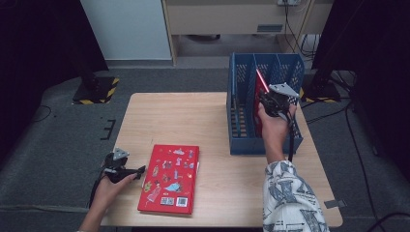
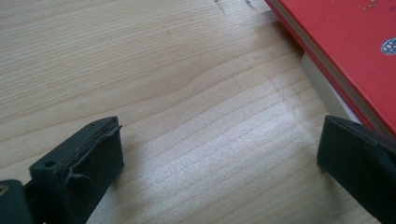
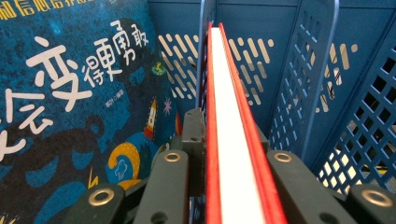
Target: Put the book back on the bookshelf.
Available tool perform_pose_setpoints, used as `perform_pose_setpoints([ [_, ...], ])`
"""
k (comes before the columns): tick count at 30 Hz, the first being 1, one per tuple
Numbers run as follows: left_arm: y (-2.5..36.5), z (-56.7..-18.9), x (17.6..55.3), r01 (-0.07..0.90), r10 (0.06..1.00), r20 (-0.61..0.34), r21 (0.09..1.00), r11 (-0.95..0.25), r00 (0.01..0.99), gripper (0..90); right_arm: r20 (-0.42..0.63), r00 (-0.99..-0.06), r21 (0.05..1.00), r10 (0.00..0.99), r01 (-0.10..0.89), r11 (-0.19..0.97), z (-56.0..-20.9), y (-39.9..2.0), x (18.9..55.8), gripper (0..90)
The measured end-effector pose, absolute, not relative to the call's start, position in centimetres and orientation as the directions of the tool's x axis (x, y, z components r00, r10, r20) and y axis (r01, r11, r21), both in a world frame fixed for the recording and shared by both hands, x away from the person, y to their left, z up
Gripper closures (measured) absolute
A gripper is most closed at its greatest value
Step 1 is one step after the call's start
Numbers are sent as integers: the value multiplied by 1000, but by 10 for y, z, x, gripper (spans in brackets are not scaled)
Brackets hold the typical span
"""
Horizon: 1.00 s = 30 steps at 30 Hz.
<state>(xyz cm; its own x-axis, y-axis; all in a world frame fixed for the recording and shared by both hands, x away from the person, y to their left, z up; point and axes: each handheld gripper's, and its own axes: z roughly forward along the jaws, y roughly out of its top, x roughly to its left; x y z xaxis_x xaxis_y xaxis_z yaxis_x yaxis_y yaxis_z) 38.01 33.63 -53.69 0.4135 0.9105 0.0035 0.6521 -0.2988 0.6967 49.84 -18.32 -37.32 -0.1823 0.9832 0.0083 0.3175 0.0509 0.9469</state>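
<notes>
Gripping thin red hardcover book | slotted blue plastic rack

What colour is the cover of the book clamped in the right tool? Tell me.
Red; the book shows white page edges between red covers, best in the right gripper view.

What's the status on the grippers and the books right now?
Right gripper shut on upright red book, in the blue rack. Left gripper open beside flat red book. Nothing in the way.
</notes>
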Motion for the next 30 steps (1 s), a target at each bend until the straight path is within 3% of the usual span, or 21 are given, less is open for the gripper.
perform_pose_setpoints([
  [26,336,-537,380,652,910,3,697,-300,415,0,11,-235,949,972,308,64,-368,-191,481,571],
  [30,336,-537,380,651,909,4,697,-301,416,0,6,-233,945,973,318,70,-369,-190,478,582],
])
